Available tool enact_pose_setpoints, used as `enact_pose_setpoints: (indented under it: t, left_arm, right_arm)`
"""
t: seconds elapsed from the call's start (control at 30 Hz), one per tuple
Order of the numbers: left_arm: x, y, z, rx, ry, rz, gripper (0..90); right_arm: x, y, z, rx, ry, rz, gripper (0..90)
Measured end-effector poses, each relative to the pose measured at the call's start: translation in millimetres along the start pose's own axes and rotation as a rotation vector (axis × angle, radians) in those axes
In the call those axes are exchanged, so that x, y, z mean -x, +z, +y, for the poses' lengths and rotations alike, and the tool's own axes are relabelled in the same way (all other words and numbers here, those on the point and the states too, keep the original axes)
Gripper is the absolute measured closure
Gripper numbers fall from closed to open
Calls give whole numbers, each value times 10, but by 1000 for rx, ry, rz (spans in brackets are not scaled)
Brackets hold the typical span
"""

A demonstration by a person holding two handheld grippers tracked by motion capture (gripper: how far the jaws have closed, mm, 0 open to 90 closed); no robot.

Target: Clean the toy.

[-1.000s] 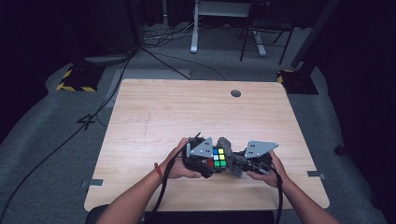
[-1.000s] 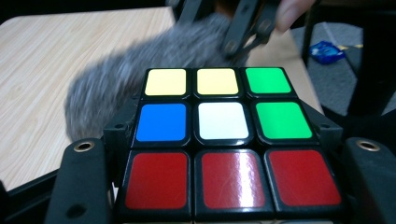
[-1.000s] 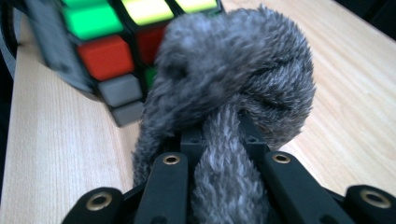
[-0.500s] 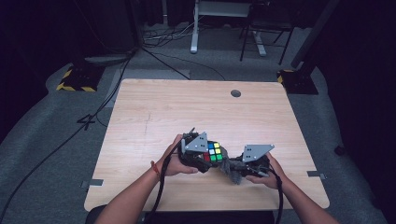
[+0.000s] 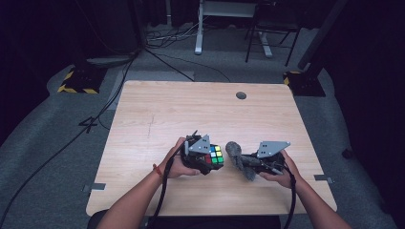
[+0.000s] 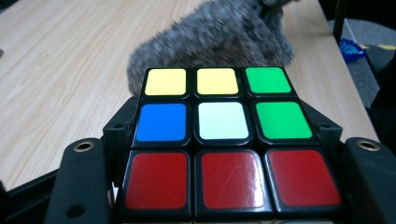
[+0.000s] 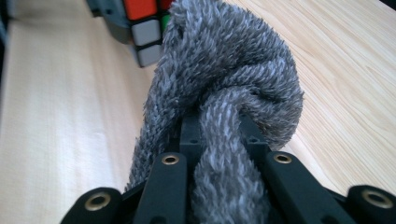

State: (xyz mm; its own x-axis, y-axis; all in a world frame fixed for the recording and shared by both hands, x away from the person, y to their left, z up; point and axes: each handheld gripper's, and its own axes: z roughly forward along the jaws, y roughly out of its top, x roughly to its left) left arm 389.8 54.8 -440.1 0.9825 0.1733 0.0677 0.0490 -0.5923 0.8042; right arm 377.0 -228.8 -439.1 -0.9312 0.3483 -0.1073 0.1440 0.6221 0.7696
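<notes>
High view — left hand-held gripper [image 5: 206,160] grips unbranded puzzle cube [image 5: 215,157].

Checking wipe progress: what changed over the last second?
The right claw with the grey cloth backed off the cube toward the right; a gap now shows between them. The left claw drifted slightly left. Both grips unchanged: left on cube, right on cloth.

Cloth [image 5: 237,159] blocks narrow gap beside cube [image 5: 213,158]; far tabletop [image 5: 200,109] free.
</notes>
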Motion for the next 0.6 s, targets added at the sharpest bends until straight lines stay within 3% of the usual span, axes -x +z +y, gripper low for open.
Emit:
enact_pose_setpoints:
  t: [0.23, 0.53, 0.6]
  left_arm:
    - [-41, 124, -91, -19, -27, -37, 334]
    - [-91, 196, -174, -27, -52, -35, 334]
    - [-100, 229, -198, -27, -69, -51, 334]
  right_arm:
    - [147, -5, -109, -24, 28, -36, 761]
    - [325, -15, -250, -71, 65, -85, 760]
    - [342, -7, -267, -84, 65, -93, 757]
